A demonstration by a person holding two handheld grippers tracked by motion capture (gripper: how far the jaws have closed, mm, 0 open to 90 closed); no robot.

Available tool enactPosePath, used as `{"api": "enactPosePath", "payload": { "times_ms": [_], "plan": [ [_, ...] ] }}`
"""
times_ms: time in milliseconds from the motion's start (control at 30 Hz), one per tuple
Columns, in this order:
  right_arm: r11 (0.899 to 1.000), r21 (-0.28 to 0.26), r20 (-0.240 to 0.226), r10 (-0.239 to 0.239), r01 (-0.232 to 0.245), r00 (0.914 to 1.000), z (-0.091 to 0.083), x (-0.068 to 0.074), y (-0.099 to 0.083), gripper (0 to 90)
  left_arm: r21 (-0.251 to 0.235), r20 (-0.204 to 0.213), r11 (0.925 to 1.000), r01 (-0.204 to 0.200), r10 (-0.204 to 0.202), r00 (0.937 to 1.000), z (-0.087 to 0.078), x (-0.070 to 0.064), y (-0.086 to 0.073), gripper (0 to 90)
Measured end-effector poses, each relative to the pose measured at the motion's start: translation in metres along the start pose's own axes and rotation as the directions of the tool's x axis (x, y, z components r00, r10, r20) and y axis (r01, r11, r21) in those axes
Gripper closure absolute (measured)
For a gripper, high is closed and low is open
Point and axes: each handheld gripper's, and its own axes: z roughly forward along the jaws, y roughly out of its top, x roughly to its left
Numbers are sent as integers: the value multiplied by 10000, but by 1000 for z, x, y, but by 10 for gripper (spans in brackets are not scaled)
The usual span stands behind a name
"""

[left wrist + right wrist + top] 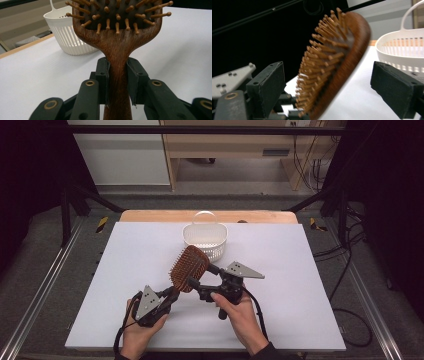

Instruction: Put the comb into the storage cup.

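Jaws of the left gripper (169,297) clamp only the narrow handle of the wooden hairbrush (189,267), held above the counter's middle before the white basket (205,240), and the right gripper (202,282), jaws apart around the head, could knock it askew if they close off-centre

We hold our left gripper (169,298) low at the near side of the hairbrush (189,268), its jaws clamped on the brush's handle from both sides. Our right gripper (199,283) sits to the right of the brush head, jaws spread wide on either side of it, neither pad touching.
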Motion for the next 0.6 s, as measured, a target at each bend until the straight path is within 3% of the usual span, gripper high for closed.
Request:
{"api": "enactPosePath", "payload": {
  "times_ms": [267,600],
  "plan": [
    [9997,182,18,172,-173,9998,12,4,7,200,-125,50,9998,-163,163,9999,0,-5,1,723],
    [9980,88,-63,630,-629,9980,12,0,15,304,-163,42,9996,-241,242,9997,0,-6,0,723]
  ]
}}
